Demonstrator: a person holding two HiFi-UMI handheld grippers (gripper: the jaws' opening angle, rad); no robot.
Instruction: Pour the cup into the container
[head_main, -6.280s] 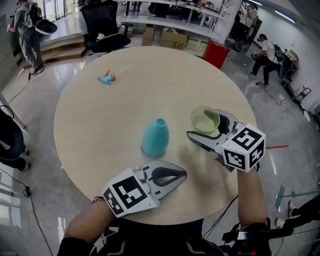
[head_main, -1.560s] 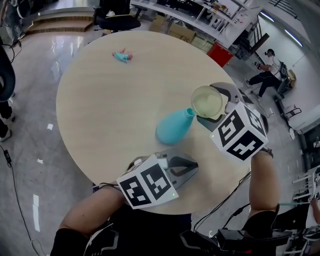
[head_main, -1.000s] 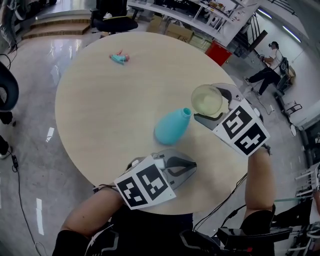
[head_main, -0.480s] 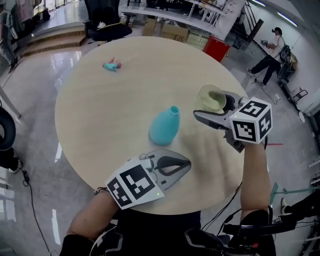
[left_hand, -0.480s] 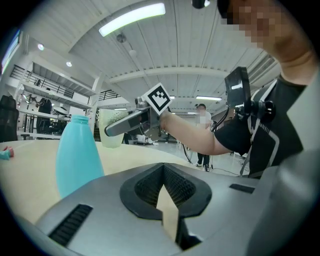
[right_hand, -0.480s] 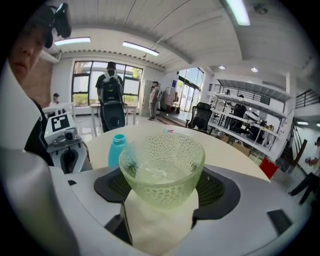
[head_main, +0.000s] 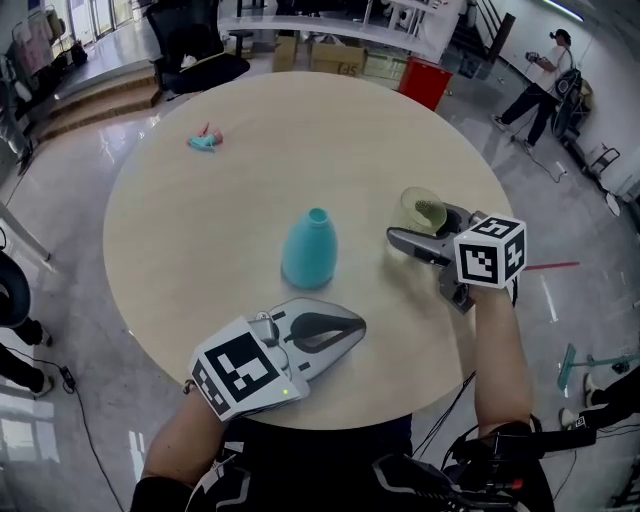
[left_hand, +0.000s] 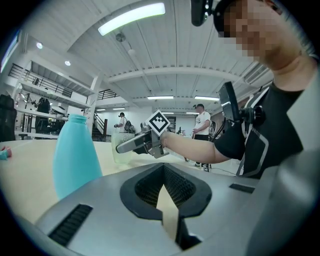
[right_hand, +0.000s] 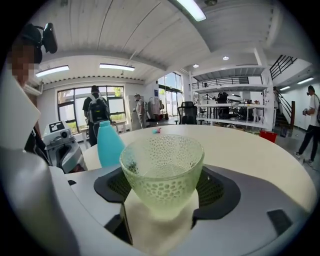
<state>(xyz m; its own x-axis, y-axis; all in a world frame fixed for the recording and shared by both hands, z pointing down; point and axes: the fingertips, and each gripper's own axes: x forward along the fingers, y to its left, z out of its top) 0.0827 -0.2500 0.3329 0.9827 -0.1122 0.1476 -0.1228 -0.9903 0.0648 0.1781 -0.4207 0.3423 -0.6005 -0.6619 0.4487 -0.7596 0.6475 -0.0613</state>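
Observation:
A teal bottle-shaped container (head_main: 308, 250) stands upright near the middle of the round table (head_main: 190, 220). It also shows in the left gripper view (left_hand: 75, 155) and the right gripper view (right_hand: 109, 144). My right gripper (head_main: 418, 224) is shut on a pale green dimpled glass cup (head_main: 423, 211), held upright and low over the table, right of the container and apart from it. The cup (right_hand: 162, 170) fills the space between the jaws; I cannot make out any contents. My left gripper (head_main: 358, 325) rests at the near edge, shut on nothing, its tips (left_hand: 162, 167) pointing toward the container.
A small teal and pink item (head_main: 205, 141) lies at the table's far left. Beyond the table stand an office chair (head_main: 195, 50), cardboard boxes (head_main: 335, 60) and a red bin (head_main: 420, 80). A person (head_main: 545, 70) is at the back right.
The cup was up beside the container's mouth one second ago. It has since moved right and down, away from the container. The left gripper has stayed put.

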